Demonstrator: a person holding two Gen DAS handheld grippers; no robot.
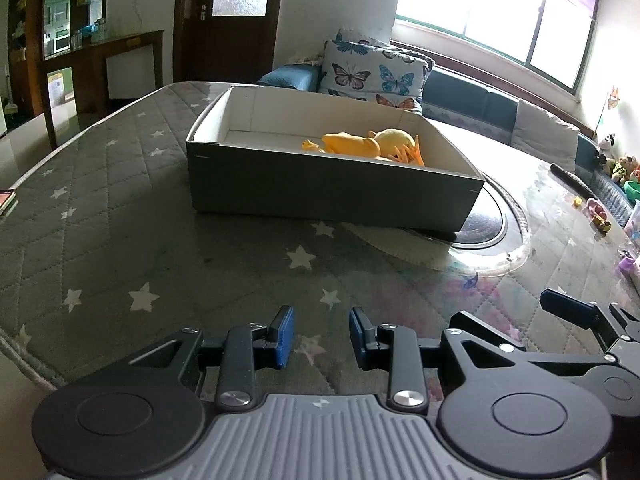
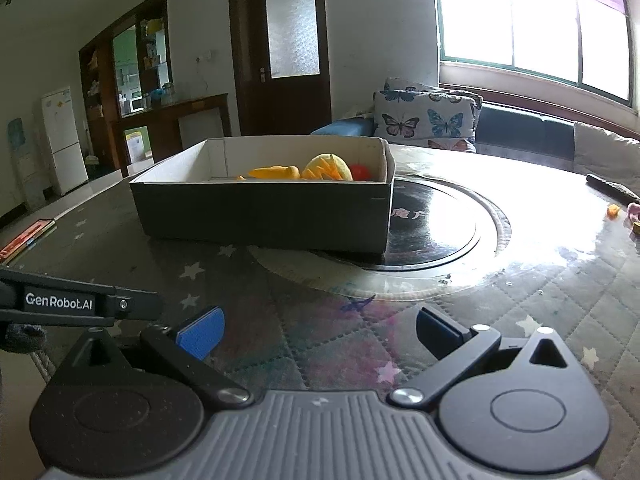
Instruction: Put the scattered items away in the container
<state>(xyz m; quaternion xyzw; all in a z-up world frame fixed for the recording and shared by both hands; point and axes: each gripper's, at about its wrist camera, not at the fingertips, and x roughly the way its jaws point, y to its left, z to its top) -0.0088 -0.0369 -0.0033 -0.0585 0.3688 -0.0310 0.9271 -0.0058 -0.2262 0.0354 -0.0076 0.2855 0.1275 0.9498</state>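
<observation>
A grey cardboard box (image 1: 320, 184) with a white inside stands on the quilted table ahead of both grippers; it also shows in the right wrist view (image 2: 264, 216). Inside lie yellow-orange toys (image 1: 368, 145), and the right wrist view shows them (image 2: 304, 170) beside a red one (image 2: 360, 171). My left gripper (image 1: 321, 336) is open and empty, low over the cloth in front of the box. My right gripper (image 2: 316, 332) is open wide and empty, beside the left one. Small loose toys (image 1: 598, 212) lie at the table's far right; they also show in the right wrist view (image 2: 614, 210).
A round glass turntable (image 2: 432, 236) lies under the box's right end. A dark stick-like object (image 1: 572, 184) lies at the far right edge. A red book (image 2: 24, 240) sits at the left edge. A sofa with butterfly cushions (image 1: 372, 74) stands behind the table.
</observation>
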